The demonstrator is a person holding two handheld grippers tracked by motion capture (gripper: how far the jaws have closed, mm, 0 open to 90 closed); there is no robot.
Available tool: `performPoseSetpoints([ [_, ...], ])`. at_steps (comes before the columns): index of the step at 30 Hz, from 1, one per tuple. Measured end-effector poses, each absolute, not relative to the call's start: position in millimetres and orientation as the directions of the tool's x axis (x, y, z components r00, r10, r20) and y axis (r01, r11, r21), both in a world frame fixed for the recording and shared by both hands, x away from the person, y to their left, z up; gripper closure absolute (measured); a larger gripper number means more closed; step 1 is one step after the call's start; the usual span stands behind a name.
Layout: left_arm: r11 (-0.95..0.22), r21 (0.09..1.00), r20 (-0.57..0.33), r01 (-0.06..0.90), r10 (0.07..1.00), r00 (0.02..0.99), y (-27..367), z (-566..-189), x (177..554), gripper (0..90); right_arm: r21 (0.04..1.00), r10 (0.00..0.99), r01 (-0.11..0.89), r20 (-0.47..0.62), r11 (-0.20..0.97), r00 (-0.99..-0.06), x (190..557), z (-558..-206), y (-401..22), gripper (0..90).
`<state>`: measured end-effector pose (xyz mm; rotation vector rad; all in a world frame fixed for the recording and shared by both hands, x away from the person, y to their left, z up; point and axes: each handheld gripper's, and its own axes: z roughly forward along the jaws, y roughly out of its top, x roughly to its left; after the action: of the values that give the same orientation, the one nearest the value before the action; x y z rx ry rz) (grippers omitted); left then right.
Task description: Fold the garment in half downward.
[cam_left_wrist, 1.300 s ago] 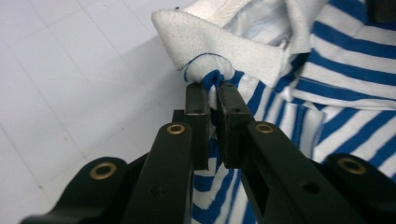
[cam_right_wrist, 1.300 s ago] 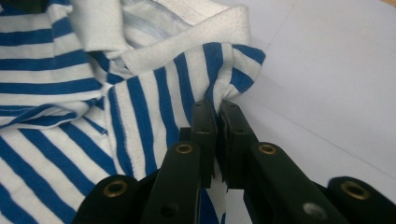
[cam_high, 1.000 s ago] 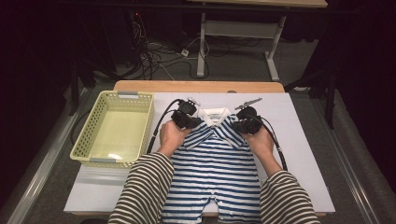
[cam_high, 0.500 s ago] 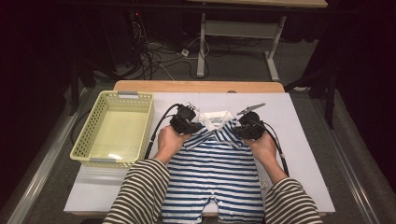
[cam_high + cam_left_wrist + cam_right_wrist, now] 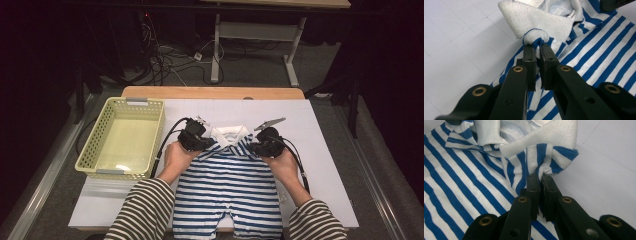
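Garment: one blue-and-white striped knit garment with a white ribbed collar [image 5: 227,187] is lying flat on the white table surface [image 5: 325,150], collar pointing away from the person, near the middle of the table.
Garment, cut off: its lower end is running out past the bottom edge of the high view, so its hem is not showing there; a split between two leg-like parts is showing near that edge.
Left gripper: the black two-jaw left gripper [image 5: 537,47] is pinching a bunched fold of striped fabric just under the collar's corner, its jaws pressed together on the cloth.
Right gripper: the black two-jaw right gripper [image 5: 540,176] is likewise clamping a gathered fold at the other shoulder, beside the collar.
Hidden fabric: the cloth inside each pinch is lying between the pads and cannot be made out.
Hands: two hands are wrapping the gripper bodies in the high view, covering the garment's shoulders; both forearms in striped sleeves [image 5: 145,210] are entering from the bottom.
Basket: one pale yellow-green perforated plastic basket [image 5: 150,137] is sitting on the table to the left of the garment, apart from it.
Background: cables and table legs on the dark floor beyond are hard to make out.
Count: one garment, one basket, two grippers.
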<state>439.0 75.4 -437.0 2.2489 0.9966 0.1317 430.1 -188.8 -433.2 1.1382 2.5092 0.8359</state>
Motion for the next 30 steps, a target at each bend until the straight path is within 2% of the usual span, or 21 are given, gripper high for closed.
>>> performPoseSetpoints([
  [30,-0.502,0.622,-0.187,0.601,0.650,0.736,88,-443,409,82.3,0.632,0.738,0.595,0.053,0.497,-0.673,400,-450,-199,86.1],
])
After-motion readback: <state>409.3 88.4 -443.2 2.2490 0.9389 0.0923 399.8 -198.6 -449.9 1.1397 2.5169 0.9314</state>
